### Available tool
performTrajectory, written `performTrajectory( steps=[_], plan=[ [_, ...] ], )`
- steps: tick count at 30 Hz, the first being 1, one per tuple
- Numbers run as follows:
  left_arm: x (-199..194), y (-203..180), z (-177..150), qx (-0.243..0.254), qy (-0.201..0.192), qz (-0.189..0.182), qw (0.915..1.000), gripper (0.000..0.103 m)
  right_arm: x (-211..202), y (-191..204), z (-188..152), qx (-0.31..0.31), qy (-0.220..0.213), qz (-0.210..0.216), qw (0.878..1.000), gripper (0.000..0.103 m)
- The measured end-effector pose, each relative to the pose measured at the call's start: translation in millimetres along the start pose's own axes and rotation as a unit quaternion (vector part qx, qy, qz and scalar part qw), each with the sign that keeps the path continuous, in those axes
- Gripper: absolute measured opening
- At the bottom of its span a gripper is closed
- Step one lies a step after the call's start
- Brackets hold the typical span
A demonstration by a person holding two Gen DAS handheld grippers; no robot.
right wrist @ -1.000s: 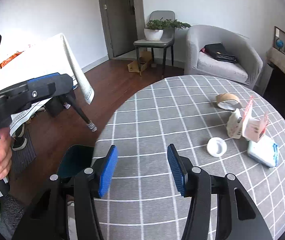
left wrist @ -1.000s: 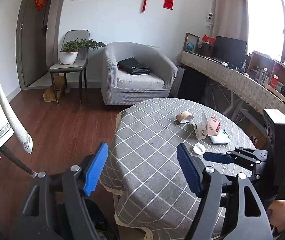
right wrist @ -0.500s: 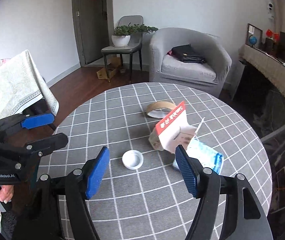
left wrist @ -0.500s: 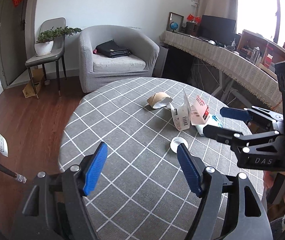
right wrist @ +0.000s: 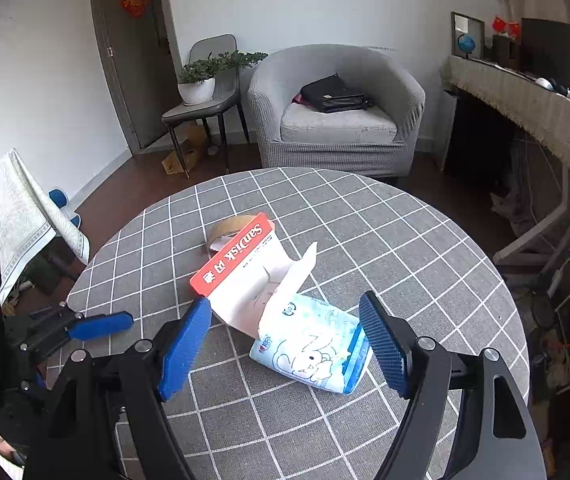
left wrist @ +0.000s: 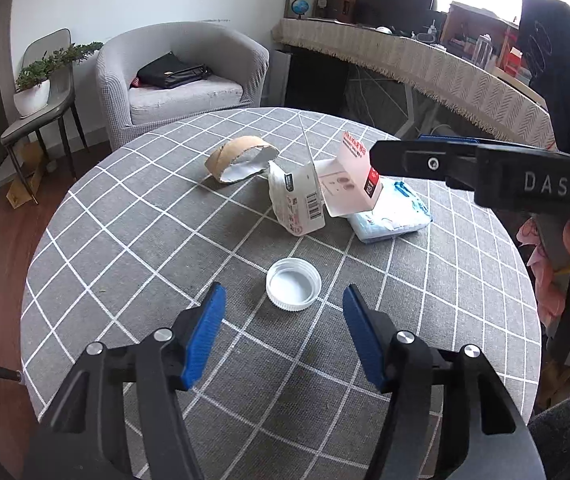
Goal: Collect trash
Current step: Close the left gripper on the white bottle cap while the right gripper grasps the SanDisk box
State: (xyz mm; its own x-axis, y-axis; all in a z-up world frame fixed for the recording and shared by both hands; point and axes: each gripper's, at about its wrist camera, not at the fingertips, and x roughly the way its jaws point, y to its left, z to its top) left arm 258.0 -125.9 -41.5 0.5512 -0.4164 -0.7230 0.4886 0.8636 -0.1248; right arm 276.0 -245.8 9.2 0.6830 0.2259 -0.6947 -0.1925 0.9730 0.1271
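Note:
Trash lies on a round table with a grey checked cloth (left wrist: 133, 240). A white bottle cap (left wrist: 293, 284) lies just ahead of my open, empty left gripper (left wrist: 283, 330). Beyond it are a torn red-and-white SanDisk package (left wrist: 349, 180), a crumpled white wrapper with a barcode (left wrist: 297, 204), a cardboard tape ring (left wrist: 241, 159) and a blue-white tissue pack (left wrist: 391, 212). My right gripper (right wrist: 285, 340) is open and empty, hovering over the tissue pack (right wrist: 313, 350) and the SanDisk package (right wrist: 241, 272). It also shows from the side in the left wrist view (left wrist: 417, 152).
A grey armchair (right wrist: 337, 116) with a black bag stands beyond the table. A chair with a potted plant (right wrist: 201, 84) is at the back left. A long cloth-covered desk (left wrist: 425, 68) runs along the right. Another cloth-covered table (right wrist: 9, 208) is at the left.
Both grippers moved forward and down over the table. The left closed in on the bottle cap, the right on the tissue pack and package. Both stayed open.

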Motion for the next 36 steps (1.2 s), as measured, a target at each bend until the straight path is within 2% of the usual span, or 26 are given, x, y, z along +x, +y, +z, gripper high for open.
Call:
performTrajectory(
  steps=[3, 5, 12, 30, 36],
  plan=[
    [7.4, -1.5, 2.8, 0.005, 0.015, -0.008, 0.9998, 0.055, 4.7, -2.6, 3.7, 0.006, 0.004, 0.010, 1.000, 0.078],
    [10.0, -1.4, 5.7, 0.005, 0.021, -0.009, 0.9997, 0.055, 9.2, -0.5, 5.8, 0.004, 0.009, 0.011, 1.000, 0.079],
    [13.9, 13.5, 12.4, -0.027, 0.025, -0.024, 0.9990, 0.033, 24.4, 6.5, 11.0, 0.001, 0.025, 0.014, 1.000, 0.080],
    [-8.1, 34.3, 6.9, -0.038, 0.008, -0.014, 0.9991, 0.033, 43.0, 34.8, 22.4, 0.002, 0.025, 0.030, 0.999, 0.084],
    [-14.1, 42.3, 5.4, -0.045, 0.007, -0.014, 0.9989, 0.033, 51.0, 46.5, 22.4, -0.019, 0.037, 0.001, 0.999, 0.084]
  ],
)
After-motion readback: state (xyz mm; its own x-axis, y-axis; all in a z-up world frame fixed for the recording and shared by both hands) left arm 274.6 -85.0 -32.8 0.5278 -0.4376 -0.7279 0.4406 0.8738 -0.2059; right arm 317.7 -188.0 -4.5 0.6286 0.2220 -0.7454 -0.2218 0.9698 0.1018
